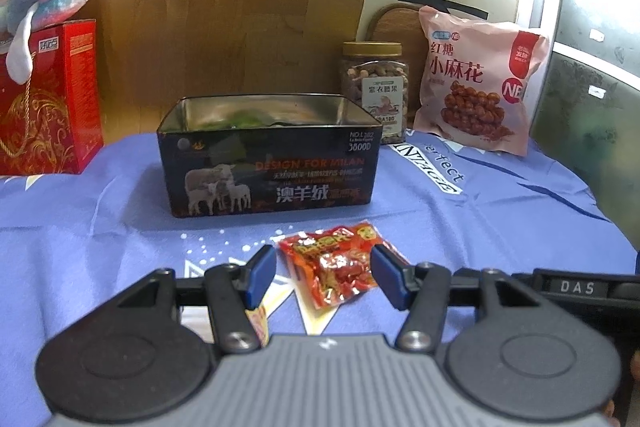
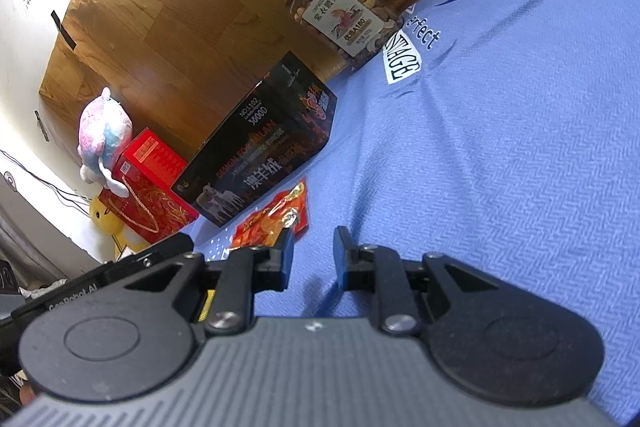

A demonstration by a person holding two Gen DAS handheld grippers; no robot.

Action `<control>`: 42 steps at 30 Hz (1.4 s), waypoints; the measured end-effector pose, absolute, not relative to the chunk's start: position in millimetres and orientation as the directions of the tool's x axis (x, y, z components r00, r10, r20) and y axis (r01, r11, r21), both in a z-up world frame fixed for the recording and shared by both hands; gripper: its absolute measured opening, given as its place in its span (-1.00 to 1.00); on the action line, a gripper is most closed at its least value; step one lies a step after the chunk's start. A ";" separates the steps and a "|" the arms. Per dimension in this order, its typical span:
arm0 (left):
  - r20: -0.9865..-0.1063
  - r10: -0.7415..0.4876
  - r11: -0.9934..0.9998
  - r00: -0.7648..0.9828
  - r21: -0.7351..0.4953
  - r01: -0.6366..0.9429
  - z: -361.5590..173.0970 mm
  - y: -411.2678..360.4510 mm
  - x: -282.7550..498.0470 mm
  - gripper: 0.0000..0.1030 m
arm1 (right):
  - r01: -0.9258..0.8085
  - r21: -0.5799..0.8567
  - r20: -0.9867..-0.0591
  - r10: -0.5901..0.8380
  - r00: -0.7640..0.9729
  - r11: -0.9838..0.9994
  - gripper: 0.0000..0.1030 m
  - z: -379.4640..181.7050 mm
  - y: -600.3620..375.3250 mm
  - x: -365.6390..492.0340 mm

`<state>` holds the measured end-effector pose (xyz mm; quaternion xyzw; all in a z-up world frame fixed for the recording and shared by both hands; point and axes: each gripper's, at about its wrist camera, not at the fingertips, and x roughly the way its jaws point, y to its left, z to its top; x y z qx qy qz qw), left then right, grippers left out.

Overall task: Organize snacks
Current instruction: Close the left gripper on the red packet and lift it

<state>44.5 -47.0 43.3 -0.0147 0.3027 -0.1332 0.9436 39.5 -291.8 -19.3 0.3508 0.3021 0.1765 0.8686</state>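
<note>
A red snack packet lies on the blue cloth of the bench, near an open tin box. The left hand-held gripper is spread wide around it; the right hand-held gripper is parted, empty. The packet should be pinched mid-body, then lifted over the tin's rim.

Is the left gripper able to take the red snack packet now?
Probably yes. The left gripper is open with its jaws on either side of the red snack packet, which lies flat on the blue cloth; nothing blocks it.
</note>
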 end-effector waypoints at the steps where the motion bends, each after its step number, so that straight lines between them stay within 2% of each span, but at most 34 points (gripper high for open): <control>1: -0.570 -0.262 0.964 0.779 -0.111 0.243 42.9 -45.8 44.5 0.03 | -0.094 0.716 -0.401 0.518 0.756 0.692 -0.53 -19.3 -291.5 39.3; 14: -0.568 -0.279 0.960 0.774 -0.140 0.244 41.2 -34.7 38.1 0.08 | -0.093 0.715 -0.401 0.516 0.757 0.693 -0.53 -19.2 -292.4 39.5; 18: -0.566 -0.302 0.953 0.767 -0.181 0.241 43.9 -23.1 36.8 0.07 | -0.092 0.715 -0.401 0.515 0.758 0.693 -0.53 -19.2 -292.8 39.4; 28: -0.559 -0.243 0.957 0.793 -0.270 0.103 51.9 47.7 34.5 0.08 | -0.143 0.659 -0.365 0.480 0.798 0.738 -0.42 -6.7 -281.8 31.8; 31: -0.579 -0.284 0.935 0.764 -0.343 0.087 45.3 65.7 47.3 0.09 | -0.194 0.618 -0.388 0.510 0.767 0.762 -0.40 -2.5 -261.2 44.2; 36: -0.550 -0.420 0.868 0.722 -0.476 0.142 45.0 74.6 66.3 0.13 | -0.241 0.484 -0.499 0.491 0.714 0.841 -0.38 4.8 -235.2 71.7; 38: -0.532 -0.480 0.840 0.697 -0.508 0.191 46.8 64.3 74.4 0.13 | -0.223 0.446 -0.532 0.457 0.713 0.867 -0.27 8.0 -239.2 82.3; 39: -0.530 -0.502 0.830 0.683 -0.516 0.211 46.8 57.1 77.6 0.13 | -0.213 0.434 -0.545 0.444 0.711 0.875 -0.12 9.8 -242.8 89.0; 42: -0.564 -0.567 0.803 0.601 -0.540 0.251 37.3 26.8 94.3 0.20 | -0.187 0.444 -0.590 0.443 0.675 0.876 -0.09 11.1 -252.5 109.4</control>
